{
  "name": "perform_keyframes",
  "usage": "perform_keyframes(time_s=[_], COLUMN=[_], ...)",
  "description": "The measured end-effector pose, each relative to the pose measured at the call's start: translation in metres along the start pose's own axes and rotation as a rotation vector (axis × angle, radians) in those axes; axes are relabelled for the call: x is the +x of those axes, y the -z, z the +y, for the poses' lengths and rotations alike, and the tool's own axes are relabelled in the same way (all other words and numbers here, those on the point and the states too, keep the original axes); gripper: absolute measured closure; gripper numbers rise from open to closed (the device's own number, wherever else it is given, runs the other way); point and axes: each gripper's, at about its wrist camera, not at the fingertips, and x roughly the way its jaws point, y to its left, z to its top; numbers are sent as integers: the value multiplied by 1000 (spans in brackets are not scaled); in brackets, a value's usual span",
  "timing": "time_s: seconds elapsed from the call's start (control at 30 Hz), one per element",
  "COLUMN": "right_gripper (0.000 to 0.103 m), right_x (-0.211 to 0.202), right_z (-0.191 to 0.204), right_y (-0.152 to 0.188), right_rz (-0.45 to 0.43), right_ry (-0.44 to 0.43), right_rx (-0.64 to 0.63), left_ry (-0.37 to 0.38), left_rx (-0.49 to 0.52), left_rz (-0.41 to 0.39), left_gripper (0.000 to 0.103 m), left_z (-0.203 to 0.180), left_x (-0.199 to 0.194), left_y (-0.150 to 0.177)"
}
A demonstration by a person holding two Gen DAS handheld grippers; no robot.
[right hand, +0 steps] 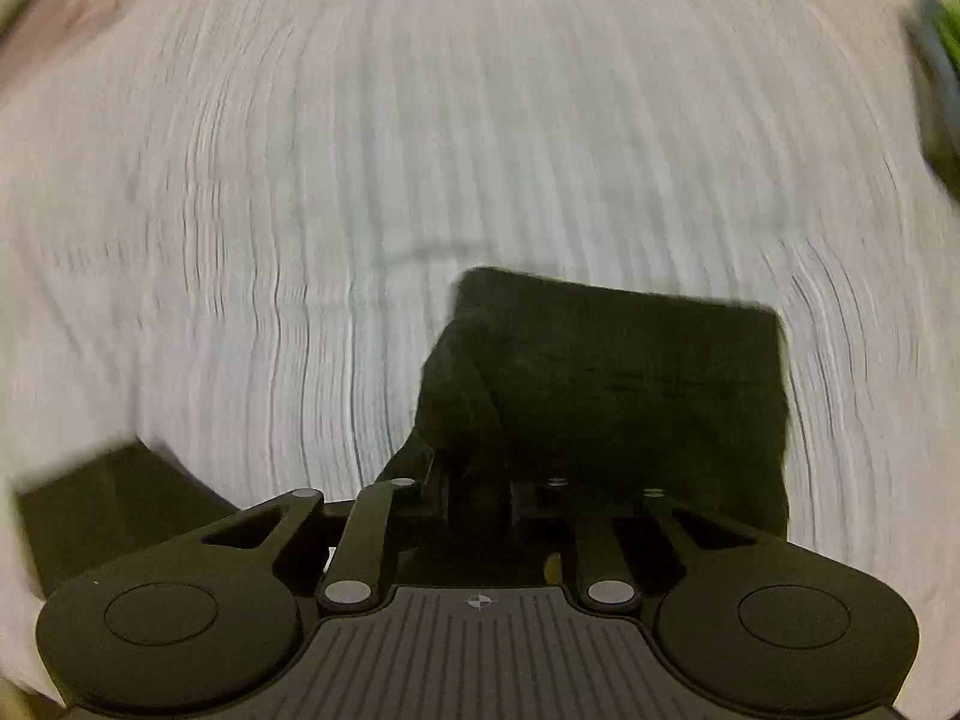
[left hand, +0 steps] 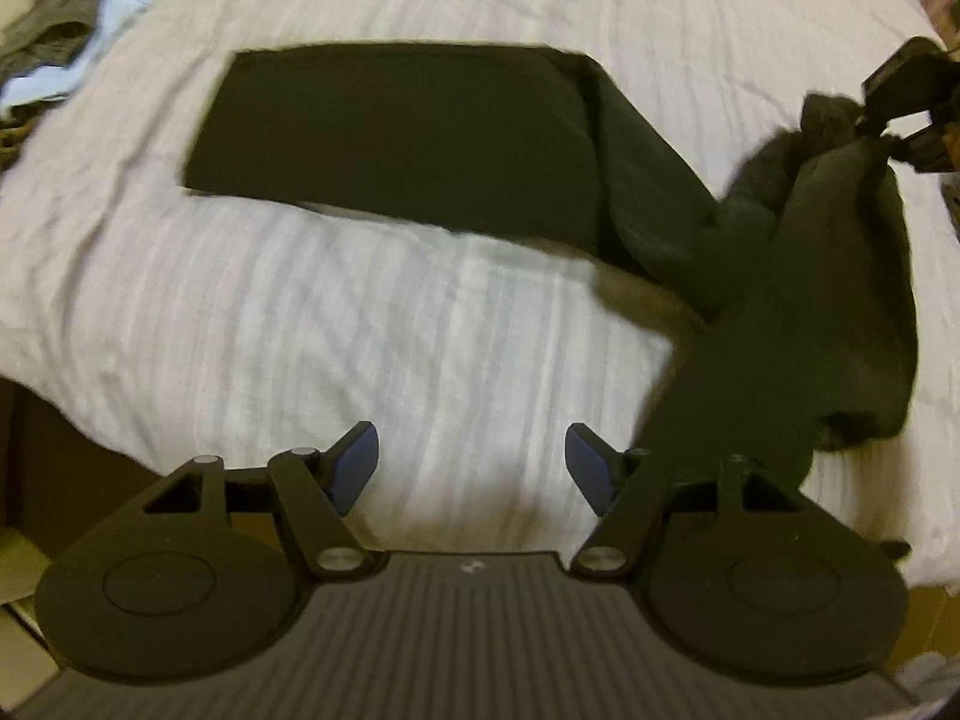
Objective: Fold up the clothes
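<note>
A black garment (left hand: 408, 132) lies partly flat on the white striped bedcover (left hand: 300, 330). Its right end is lifted off the bed and hangs in folds (left hand: 810, 300). My left gripper (left hand: 472, 468) is open and empty, low over the bedcover near the front edge, left of the hanging cloth. My right gripper (left hand: 888, 120) shows at the far right of the left wrist view, shut on the raised end of the garment. In the right wrist view the gripper (right hand: 480, 492) is shut on the black cloth (right hand: 630, 384), which covers its fingertips. That view is blurred.
A pile of other clothes, grey and light blue (left hand: 78, 42), lies at the bed's far left corner. The bed's front edge drops to a dark floor (left hand: 36, 450) at lower left. A green object (right hand: 942, 60) is at the right wrist view's right edge.
</note>
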Motion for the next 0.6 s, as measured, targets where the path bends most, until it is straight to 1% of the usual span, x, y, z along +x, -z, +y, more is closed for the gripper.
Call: perform_keyframes(time_s=[0.1,0.17,0.27,0.33,0.47,0.53,0.6], right_gripper=[92,94,95,100,100,100,100], right_x=[-36,-63,-99,-120,-129,-124,-116], right_z=[-53,-90,-136,-166,-221,-241,-251], right_y=[12,19,25,27,22,22,22], right_rz=[-85,-161,-277,-345,-350,-325,-303], right_ry=[-68,-96,-89,-75,-48,-49,-29], right_rx=[125,202,276,318,418,468,497], left_ry=[58,111,210,272,388,435,469], left_rx=[52,103,201,265,338,359,377], left_rz=[6,5,0,-5,-20,-21,-11], left_gripper=[37,37,36,36,35,35,35], left_z=[-14,-27,-51,-68,-92,-100,-106], left_x=[12,20,32,40,52,59,66], left_y=[7,11,18,26,41,47,54])
